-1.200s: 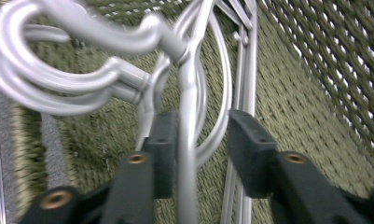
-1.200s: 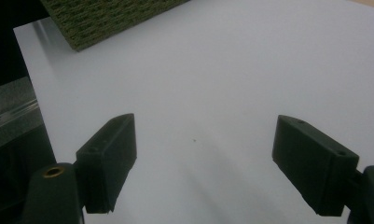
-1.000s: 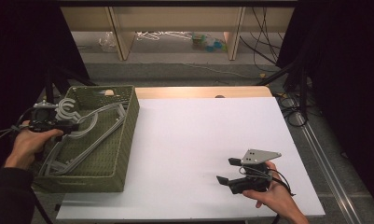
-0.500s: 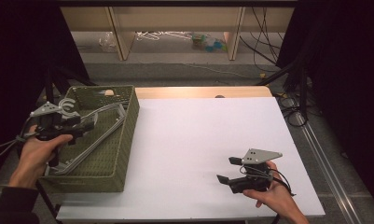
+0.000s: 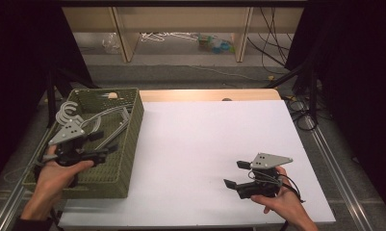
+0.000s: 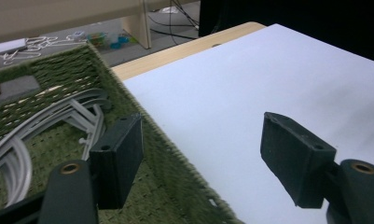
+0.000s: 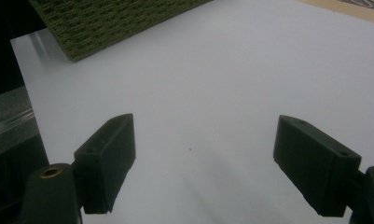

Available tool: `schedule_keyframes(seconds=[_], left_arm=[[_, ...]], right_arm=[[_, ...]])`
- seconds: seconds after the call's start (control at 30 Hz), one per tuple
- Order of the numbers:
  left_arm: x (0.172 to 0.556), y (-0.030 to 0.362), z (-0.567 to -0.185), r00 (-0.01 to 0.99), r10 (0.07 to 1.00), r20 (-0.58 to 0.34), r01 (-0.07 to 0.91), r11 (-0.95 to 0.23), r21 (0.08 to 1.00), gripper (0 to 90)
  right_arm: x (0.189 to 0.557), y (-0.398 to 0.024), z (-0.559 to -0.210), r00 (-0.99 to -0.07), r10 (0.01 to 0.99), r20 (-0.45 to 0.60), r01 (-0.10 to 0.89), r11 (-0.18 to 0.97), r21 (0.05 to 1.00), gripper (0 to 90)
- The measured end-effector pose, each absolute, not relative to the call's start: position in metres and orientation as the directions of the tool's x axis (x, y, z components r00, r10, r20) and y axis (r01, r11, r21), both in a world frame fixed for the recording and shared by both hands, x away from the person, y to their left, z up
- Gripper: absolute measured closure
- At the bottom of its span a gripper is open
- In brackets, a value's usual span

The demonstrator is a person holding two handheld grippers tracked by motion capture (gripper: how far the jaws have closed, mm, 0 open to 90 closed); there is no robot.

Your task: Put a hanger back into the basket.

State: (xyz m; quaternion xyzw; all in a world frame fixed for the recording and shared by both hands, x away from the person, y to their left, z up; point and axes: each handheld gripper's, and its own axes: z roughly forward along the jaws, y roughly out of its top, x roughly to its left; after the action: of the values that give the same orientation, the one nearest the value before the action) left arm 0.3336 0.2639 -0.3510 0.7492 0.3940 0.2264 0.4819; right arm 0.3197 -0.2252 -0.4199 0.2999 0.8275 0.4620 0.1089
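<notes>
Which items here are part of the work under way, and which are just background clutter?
In use:
- green woven basket
- grey hangers lying in it
- left gripper, jaws just opened, empty, over the basket
- right gripper, open, empty, over the white tabletop

Lying about:
- white hangers on the floor behind the table
- cables

Hangers (image 5: 101,122) lie in the basket (image 5: 131,144) (table's (image 5: 219,144) left edge).
</notes>
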Motion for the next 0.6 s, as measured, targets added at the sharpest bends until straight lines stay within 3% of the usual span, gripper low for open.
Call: schedule_keyframes(seconds=[0.3, 0.43, 0.6], left_arm=[[0.316, 0.242, -0.352, 0.635, 0.772, 0.03, 0.336, -0.311, 0.889, 29.8], [0.309, 0.231, -0.352, 0.664, 0.74, 0.108, 0.279, -0.379, 0.882, 30.3], [0.297, 0.219, -0.349, 0.673, 0.738, 0.05, 0.301, -0.336, 0.893, 31.1]], right_arm=[[0.319, -0.224, -0.42, -0.801, 0.591, 0.095, 0.391, 0.397, 0.83, 21.6], [0.319, -0.224, -0.42, -0.801, 0.592, 0.094, 0.388, 0.392, 0.834, 21.6], [0.319, -0.224, -0.42, -0.801, 0.592, 0.093, 0.39, 0.397, 0.831, 21.6]])
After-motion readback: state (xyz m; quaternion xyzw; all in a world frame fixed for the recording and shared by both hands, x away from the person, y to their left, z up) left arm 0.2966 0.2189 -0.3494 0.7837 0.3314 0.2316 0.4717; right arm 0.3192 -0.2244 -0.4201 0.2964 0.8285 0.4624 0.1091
